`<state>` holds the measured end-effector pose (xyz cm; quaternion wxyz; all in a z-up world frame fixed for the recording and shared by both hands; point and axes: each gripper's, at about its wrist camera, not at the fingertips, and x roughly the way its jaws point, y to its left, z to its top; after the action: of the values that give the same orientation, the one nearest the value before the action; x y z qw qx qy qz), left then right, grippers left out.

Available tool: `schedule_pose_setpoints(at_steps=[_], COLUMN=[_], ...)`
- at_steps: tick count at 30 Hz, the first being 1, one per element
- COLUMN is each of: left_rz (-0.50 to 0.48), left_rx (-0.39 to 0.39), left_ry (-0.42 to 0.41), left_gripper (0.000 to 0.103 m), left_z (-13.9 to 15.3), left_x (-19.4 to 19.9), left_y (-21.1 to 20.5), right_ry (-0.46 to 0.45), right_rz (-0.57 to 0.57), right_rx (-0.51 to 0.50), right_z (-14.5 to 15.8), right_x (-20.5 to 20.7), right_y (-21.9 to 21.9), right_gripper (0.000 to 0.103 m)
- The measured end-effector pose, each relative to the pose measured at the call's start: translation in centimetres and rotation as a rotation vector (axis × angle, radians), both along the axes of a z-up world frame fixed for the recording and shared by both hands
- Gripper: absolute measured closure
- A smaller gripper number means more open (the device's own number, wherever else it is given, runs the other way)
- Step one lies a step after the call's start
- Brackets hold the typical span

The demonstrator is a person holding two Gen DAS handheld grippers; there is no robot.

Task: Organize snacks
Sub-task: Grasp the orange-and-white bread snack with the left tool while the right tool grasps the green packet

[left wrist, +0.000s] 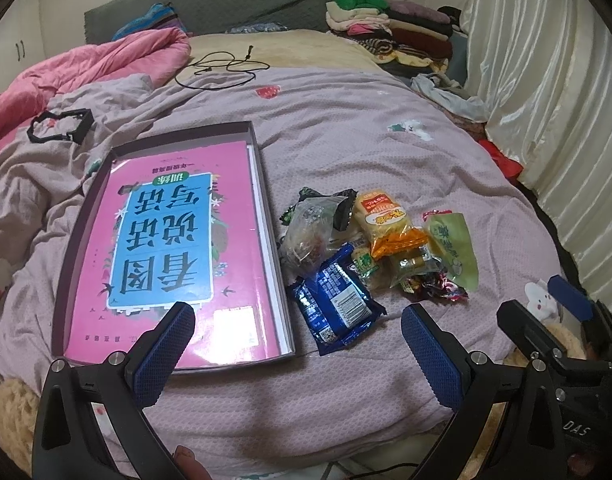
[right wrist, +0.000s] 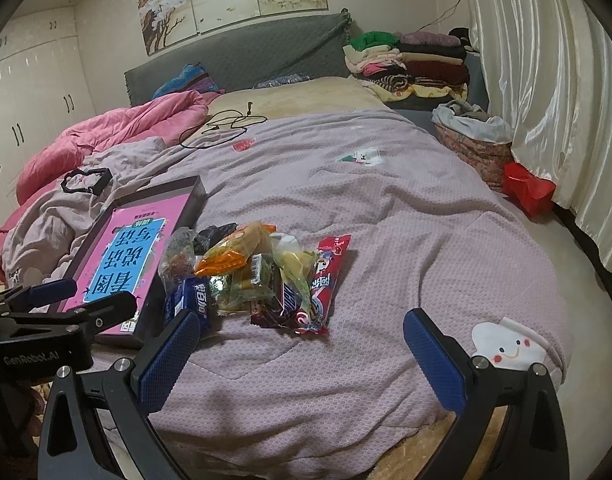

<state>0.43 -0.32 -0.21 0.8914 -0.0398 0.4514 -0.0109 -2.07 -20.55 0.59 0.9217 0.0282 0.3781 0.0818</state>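
Observation:
A pile of snack packets (left wrist: 370,248) lies on the mauve bedspread, with a blue Oreo pack (left wrist: 338,304) nearest me, an orange-yellow packet (left wrist: 386,224) and a green packet (left wrist: 458,252). In the right wrist view the pile (right wrist: 257,276) includes a red packet (right wrist: 326,276). A shallow dark box (left wrist: 265,184) holding a pink book (left wrist: 169,248) lies left of the pile. My left gripper (left wrist: 297,344) is open and empty, hovering at the bed's near edge. My right gripper (right wrist: 301,356) is open and empty, just short of the pile.
A black plastic frame (left wrist: 61,126) and a black cord (left wrist: 221,68) lie farther up the bed. A pink duvet (left wrist: 85,68) is at the left, folded clothes (left wrist: 390,28) at the far right, a curtain (left wrist: 546,100) along the right.

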Motion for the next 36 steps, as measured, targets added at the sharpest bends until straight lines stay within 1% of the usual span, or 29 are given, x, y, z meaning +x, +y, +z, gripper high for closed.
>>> schedule_pose_setpoints(at_steps=[3, 7, 11, 14, 15, 18, 19, 20, 22, 23, 25, 26, 28, 34, 36], left_rz=[-0.007, -0.044, -0.092, -0.132, -0.146, -0.167, -0.172, -0.177, -0.183, -0.189, -0.199, -0.202, -0.204, -0.215, -0.208], left_rx=[-0.019, -0.059, -0.061, -0.084, -0.096, -0.102, -0.11, -0.119, -0.127, -0.13, -0.128, -0.126, -0.133, -0.144, -0.153], left_ry=[0.017, 0.034, 0.025, 0.049, 0.057, 0.083, 0.099, 0.109, 0.125, 0.13, 0.14, 0.146, 0.159, 0.199, 0.212], left_gripper=[0.0, 0.0, 0.0, 0.0, 0.001, 0.01, 0.014, 0.015, 0.026, 0.028, 0.032, 0.034, 0.041, 0.046, 0.048], left_z=[-0.3, 0.0, 0.8, 1.0, 0.9, 0.3, 0.1, -0.1, -0.4, -0.4, -0.6, -0.7, -0.9, -1.5, -1.8], left_x=[0.5, 1.7, 2.9, 4.0, 4.4, 5.7, 6.2, 6.5, 7.2, 7.6, 8.1, 8.4, 9.0, 10.4, 10.8], left_y=[0.3, 0.3, -1.0, -2.3, -2.7, -3.7, -3.9, -4.1, -4.3, -4.4, -4.7, -4.8, -4.7, -5.3, -5.3], right_ry=[0.005, 0.022, 0.033, 0.033, 0.032, 0.017, 0.013, 0.01, 0.005, 0.003, 0.008, 0.008, 0.015, 0.035, 0.036], right_rz=[-0.001, -0.004, -0.02, -0.031, -0.023, 0.011, 0.031, 0.05, 0.086, 0.099, 0.126, 0.136, 0.153, 0.197, 0.212], right_rx=[-0.003, -0.001, 0.009, 0.019, 0.025, 0.008, 0.006, 0.003, -0.019, -0.025, -0.039, -0.044, -0.071, -0.112, -0.116], right_z=[-0.4, -1.1, -1.6, -1.8, -1.9, -2.0, -1.9, -2.0, -2.2, -2.3, -2.6, -2.7, -3.1, -4.2, -4.5], right_x=[0.5, 1.5, 2.3, 2.7, 2.9, 3.3, 3.4, 3.6, 4.1, 4.4, 5.0, 5.3, 5.8, 7.3, 7.6], right_y=[-0.1, -0.4, -1.1, -1.6, -1.7, -1.4, -1.2, -1.0, -0.4, -0.2, 0.2, 0.4, 0.7, 1.4, 1.6], right_gripper=[0.0, 0.0, 0.0, 0.001, 0.001, 0.002, 0.006, 0.009, 0.02, 0.023, 0.036, 0.038, 0.045, 0.062, 0.065])
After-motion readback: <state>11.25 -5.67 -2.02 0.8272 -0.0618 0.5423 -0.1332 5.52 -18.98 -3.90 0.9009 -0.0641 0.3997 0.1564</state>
